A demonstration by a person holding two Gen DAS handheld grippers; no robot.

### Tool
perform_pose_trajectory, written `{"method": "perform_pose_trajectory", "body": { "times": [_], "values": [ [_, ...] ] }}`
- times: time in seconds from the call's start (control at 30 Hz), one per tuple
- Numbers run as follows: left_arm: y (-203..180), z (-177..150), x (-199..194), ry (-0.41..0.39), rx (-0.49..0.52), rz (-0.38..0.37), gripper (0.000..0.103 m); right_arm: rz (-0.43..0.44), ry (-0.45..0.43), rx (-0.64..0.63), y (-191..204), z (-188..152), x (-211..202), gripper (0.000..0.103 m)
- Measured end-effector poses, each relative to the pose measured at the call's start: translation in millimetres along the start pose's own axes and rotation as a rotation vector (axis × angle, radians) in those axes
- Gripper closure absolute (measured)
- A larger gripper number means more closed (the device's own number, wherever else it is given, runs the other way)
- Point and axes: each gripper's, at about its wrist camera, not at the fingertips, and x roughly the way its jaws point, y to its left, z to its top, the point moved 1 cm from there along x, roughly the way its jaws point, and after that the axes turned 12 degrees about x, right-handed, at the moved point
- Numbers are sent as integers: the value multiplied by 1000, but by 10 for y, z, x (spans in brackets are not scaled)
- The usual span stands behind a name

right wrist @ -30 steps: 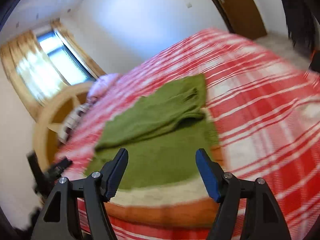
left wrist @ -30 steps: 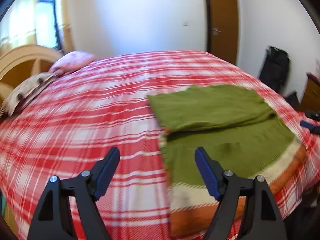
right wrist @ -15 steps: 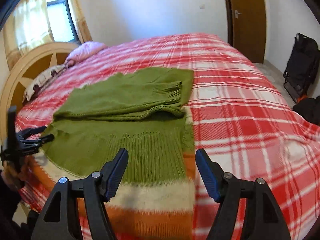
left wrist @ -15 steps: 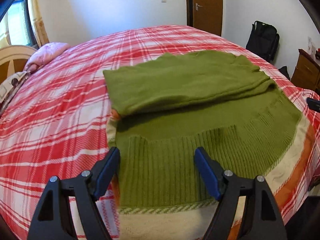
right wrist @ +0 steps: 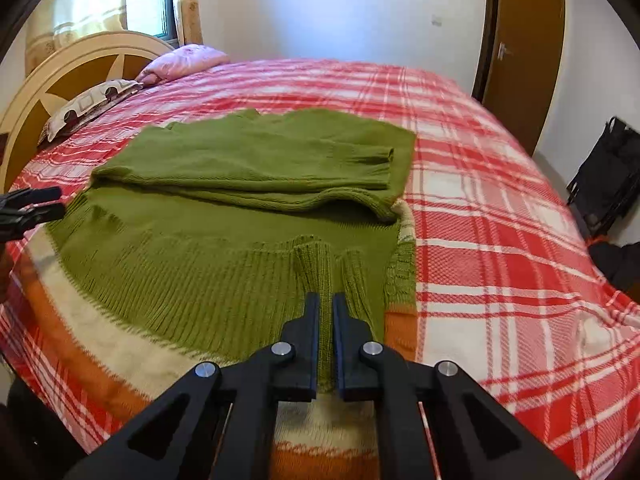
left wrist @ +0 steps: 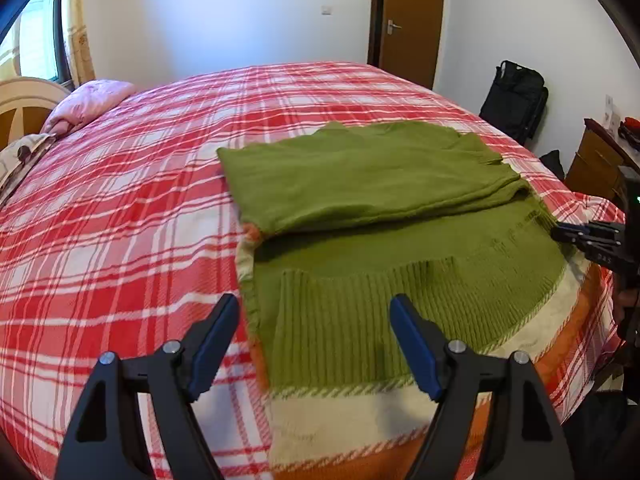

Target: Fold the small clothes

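A: Is there any writing you can read here?

B: Hardly any. The other gripper, seen at the right edge of the left wrist view, carries a few small pale characters, too blurred to make out.

A: And the sweater, the bedspread, the door?

B: No words or numbers on them.

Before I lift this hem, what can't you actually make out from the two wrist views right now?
- Sweater near hem, right wrist view: hidden below the right gripper, which is shut on a pinched ridge; how many layers it holds is unclear.
- Left wrist view: the near hem is cut off by the open left gripper and the frame's bottom edge.
- The sleeves' full shape: tucked under the folded upper half.
- Bed cover edge: out of frame.
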Motion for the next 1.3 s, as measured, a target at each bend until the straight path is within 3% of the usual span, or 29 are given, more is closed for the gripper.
{"method": "perform_pose_trajectory", "body": {
  "times": [0.23,0.33,0.4,0.73,0.87,1.07,1.3],
  "values": [
    [20,15,233,29,-46,-71,23,48,-13,39,12,-125,-179,98],
    [19,19,265,27,-58,-92,31,41,4,51,-3,-160,-115,98],
    [28,6,277,34,-76,-119,45,47,15,72,-21,-168,-67,98],
    [76,-33,292,57,-87,-134,44,124,34,169,-154,-122,19,97],
    [2,-46,259,47,-59,-136,69,160,54,211,-210,-92,37,97],
    [60,-58,272,38,-100,-165,69,181,73,200,-187,57,140,97],
    [-3,-15,320,56,-84,-176,42,148,47,176,-134,159,130,96]
  ]
}}
